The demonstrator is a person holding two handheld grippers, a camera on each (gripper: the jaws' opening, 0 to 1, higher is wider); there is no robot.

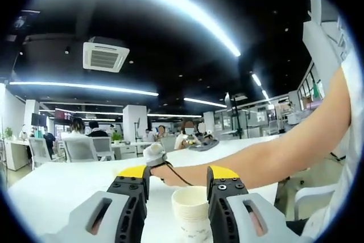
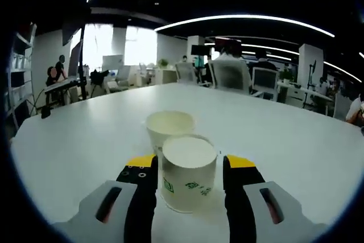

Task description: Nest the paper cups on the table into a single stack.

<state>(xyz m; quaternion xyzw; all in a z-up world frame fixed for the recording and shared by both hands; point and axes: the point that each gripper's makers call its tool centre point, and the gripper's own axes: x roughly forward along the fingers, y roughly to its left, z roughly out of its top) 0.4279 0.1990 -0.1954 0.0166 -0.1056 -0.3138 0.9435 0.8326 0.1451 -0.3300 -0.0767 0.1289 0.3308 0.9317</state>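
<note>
Open office, white desk (image 2: 284, 135). Right tongs (image 2: 187, 177) stand wide around a cup (image 2: 187, 174), another cup (image 2: 169, 126) just behind; left tongs (image 1: 177, 189) wide around a stack (image 1: 192, 211). Closing hard could crush a rim.

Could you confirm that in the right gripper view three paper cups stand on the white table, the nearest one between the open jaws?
Not quite: the right gripper view shows two paper cups on the white table, not three. The nearest cup does stand between the open jaws, with the second cup just behind it.

Bright ceiling strip lights (image 1: 170, 4), window glare (image 2: 122, 44), fisheye-bent edges.
</note>
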